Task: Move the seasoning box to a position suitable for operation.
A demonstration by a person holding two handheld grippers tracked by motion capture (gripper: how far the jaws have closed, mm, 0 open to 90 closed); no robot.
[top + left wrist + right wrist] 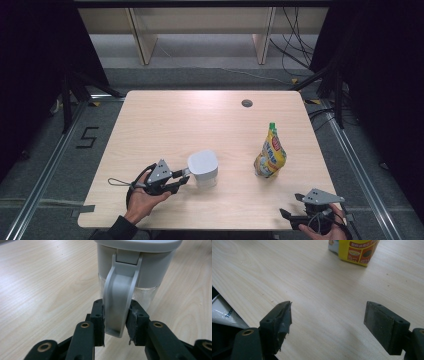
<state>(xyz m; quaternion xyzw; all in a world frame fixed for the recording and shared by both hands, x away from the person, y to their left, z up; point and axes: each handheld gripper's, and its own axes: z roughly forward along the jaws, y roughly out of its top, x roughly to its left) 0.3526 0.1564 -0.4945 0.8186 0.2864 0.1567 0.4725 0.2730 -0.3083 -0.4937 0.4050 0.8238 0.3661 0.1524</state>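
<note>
A grey-lidded jug [203,168] with a clear lower body stands upright near the table's front left. Its grey handle [117,307] sits between the pads of my left gripper [115,317], which press on it from both sides. In the high view the left gripper [184,176] reaches the jug from its left. A yellow pouch with a green cap [270,151] stands upright to the right of the jug. My right gripper [290,206] rests open at the front right corner, short of the pouch [355,250], with nothing between its pads.
The wooden table [165,115] has a small round cable hole [246,103] near its far edge. In the right gripper view the table's front edge [239,315] runs close by the left jaw, with a white sheet [223,312] below it.
</note>
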